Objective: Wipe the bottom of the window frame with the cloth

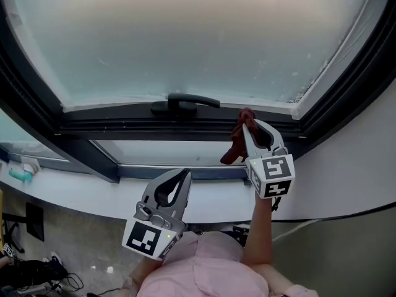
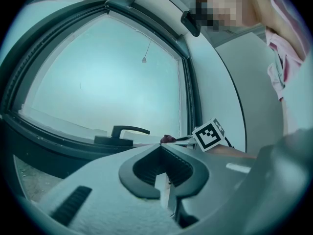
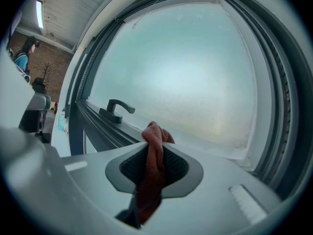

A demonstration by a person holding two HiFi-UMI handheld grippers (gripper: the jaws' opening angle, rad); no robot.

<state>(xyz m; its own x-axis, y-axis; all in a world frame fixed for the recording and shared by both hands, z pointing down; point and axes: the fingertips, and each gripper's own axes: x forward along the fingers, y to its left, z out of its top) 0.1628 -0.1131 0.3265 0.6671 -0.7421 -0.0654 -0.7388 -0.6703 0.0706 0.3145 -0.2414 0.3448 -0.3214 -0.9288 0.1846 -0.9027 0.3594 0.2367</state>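
Note:
A reddish-brown cloth [image 1: 238, 142] hangs from my right gripper [image 1: 249, 124], which is shut on it; its bunched top [image 3: 155, 133] sticks out past the jaw tips and the rest trails down between them. The cloth's tip sits just at the dark bottom rail of the window frame [image 1: 124, 127], right of the black handle [image 1: 184, 102]. I cannot tell whether it touches the rail. My left gripper [image 1: 185, 176] is lower and to the left, below the frame, shut with nothing in it. The left gripper view shows the handle [image 2: 123, 133] and the right gripper's marker cube [image 2: 210, 135].
Frosted glass [image 1: 192, 36] fills the window above the rail. A white sill [image 1: 80, 193] runs below, with a small teal object [image 1: 20, 176] at its far left. A white wall [image 1: 352, 172] stands at the right. Cables and gear lie on the floor [image 1: 37, 277] at lower left.

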